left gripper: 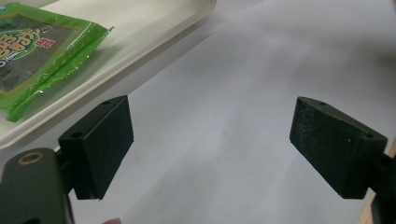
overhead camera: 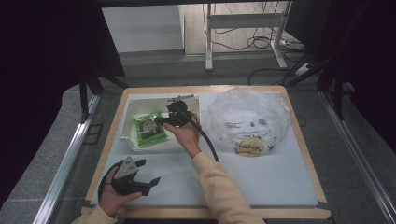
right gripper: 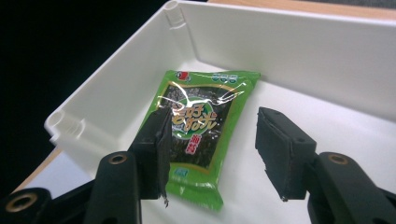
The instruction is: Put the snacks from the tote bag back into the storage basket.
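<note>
White tray (right gripper: 299, 51): right tool (right gripper: 212, 140) open (above packet (right gripper: 201, 135))

Looked like a lab or recording room, not a home. Wooden-edged tabletop (overhead camera: 299, 140) covered with a plain white sheet, boxed in by dark curtains (overhead camera: 42, 70) on both sides. Grey carpet floor (overhead camera: 42, 158) below, metal rails (overhead camera: 65, 163) running alongside. Behind, a bare desk frame (overhead camera: 243, 28) with loose cables (overhead camera: 261, 42) trailing over the floor.
</note>
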The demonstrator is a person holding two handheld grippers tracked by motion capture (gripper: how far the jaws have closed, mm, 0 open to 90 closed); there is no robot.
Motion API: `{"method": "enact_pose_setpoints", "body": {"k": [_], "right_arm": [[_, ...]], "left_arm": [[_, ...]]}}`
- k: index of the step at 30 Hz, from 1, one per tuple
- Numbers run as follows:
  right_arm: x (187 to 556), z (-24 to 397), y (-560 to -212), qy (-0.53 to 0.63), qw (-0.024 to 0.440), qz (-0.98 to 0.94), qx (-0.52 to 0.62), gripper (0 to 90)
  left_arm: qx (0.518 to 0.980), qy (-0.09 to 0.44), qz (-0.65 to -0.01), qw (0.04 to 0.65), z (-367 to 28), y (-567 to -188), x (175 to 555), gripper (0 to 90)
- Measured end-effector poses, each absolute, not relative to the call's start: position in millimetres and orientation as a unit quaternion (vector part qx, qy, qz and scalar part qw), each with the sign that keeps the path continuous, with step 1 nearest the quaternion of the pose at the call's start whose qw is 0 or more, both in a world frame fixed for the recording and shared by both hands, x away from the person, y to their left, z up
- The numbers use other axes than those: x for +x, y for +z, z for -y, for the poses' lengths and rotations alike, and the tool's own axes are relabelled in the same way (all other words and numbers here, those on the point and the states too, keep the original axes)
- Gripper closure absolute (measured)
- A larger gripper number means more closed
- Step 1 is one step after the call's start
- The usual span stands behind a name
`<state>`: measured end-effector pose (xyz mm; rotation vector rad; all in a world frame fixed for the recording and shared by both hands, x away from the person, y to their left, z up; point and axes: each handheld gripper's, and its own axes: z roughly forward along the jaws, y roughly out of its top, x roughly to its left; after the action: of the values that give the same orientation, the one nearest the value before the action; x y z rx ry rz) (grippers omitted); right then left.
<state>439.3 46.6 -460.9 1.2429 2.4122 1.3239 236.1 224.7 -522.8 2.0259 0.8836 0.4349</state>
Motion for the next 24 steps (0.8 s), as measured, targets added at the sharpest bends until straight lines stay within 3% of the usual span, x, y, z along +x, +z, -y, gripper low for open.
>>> {"method": "enact_pose_setpoints", "body": {"k": [12, 24], "right_arm": [[401, 10, -431, 0.456, 0.089, -0.81, 0.357, 43.0], [360, 79, -427, 0.473, 0.107, -0.809, 0.332, 41.7]], "left_arm": [[0.814, 0.18, -0.359, 0.42, -224, -524, 238, 13.5], [0.812, 0.186, -0.367, 0.414, -223, -525, 240, 13.3]]}}
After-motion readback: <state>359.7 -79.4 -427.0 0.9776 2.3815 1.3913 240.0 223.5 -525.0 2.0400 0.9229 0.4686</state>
